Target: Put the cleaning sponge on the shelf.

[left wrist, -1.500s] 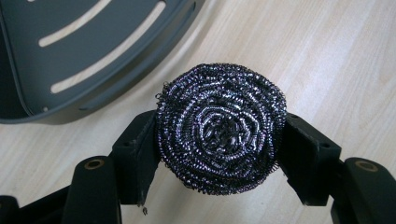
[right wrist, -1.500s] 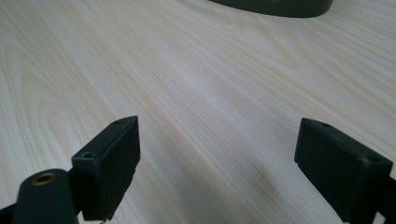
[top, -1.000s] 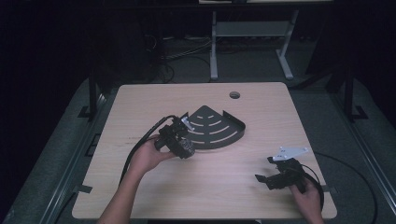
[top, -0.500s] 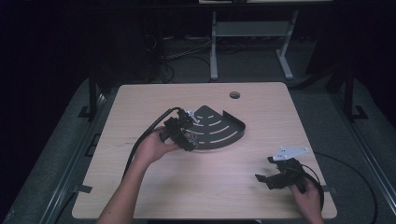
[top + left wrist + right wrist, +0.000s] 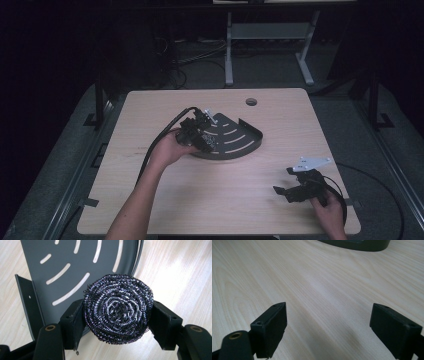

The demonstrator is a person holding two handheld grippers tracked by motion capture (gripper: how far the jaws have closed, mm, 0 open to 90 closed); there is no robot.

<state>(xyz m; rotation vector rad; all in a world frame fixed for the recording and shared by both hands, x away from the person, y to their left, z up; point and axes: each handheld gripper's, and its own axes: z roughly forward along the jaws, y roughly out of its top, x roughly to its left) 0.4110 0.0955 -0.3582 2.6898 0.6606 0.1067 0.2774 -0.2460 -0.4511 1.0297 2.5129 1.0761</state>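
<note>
Steel scouring pad [image 5: 118, 308], round and coiled, sits clamped between the two black jaws of the left tongs [image 5: 116, 320], one jaw pressed against each side. The pad is held above the near edge of a dark grey quarter-round tray [image 5: 75, 262], partly over the tray and partly over the pale wood surface [image 5: 180, 277]. The tray has curved slots cut through its floor and a low raised wall along its straight side and its curved rim.

From the high view, the left tongs [image 5: 197, 135] are at the tray's [image 5: 235, 142] left edge, gripped by the person's left hand [image 5: 167, 149], with a black cable trailing back toward the surface's near-left.

The right tongs [image 5: 328, 327] stand with jaws spread wide and nothing between them, low over bare surface. In the high view the right tongs [image 5: 295, 187] are near the surface's [image 5: 210, 200] front-right corner, well apart from the tray, held by the right hand [image 5: 327, 207].
</note>
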